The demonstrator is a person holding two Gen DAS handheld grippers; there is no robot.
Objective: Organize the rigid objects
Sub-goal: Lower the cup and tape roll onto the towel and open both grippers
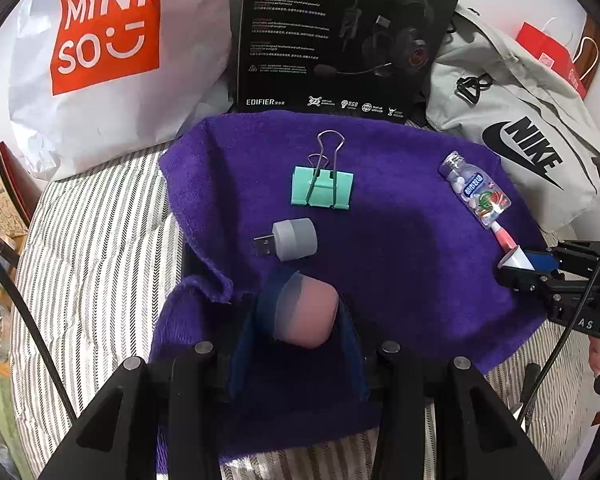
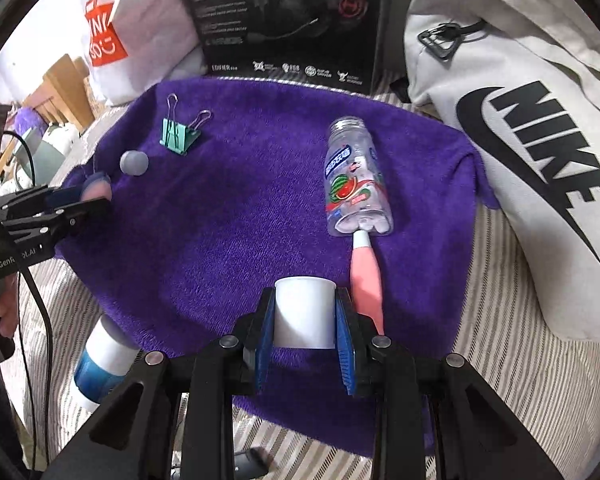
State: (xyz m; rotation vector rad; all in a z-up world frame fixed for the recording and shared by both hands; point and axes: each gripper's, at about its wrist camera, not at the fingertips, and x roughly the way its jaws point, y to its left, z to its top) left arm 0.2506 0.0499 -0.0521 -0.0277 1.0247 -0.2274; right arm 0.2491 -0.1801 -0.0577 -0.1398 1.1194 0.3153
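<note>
The left tool (image 1: 306,314) squeezes a pink round block (image 1: 308,312). The right tool (image 2: 305,314) squeezes a white cap (image 2: 304,308). Both hang over the purple towel (image 1: 400,240) on the bed. On the towel lie a green clip (image 1: 322,186), a grey USB plug (image 1: 292,239) and a candy bottle (image 2: 356,182).
</note>
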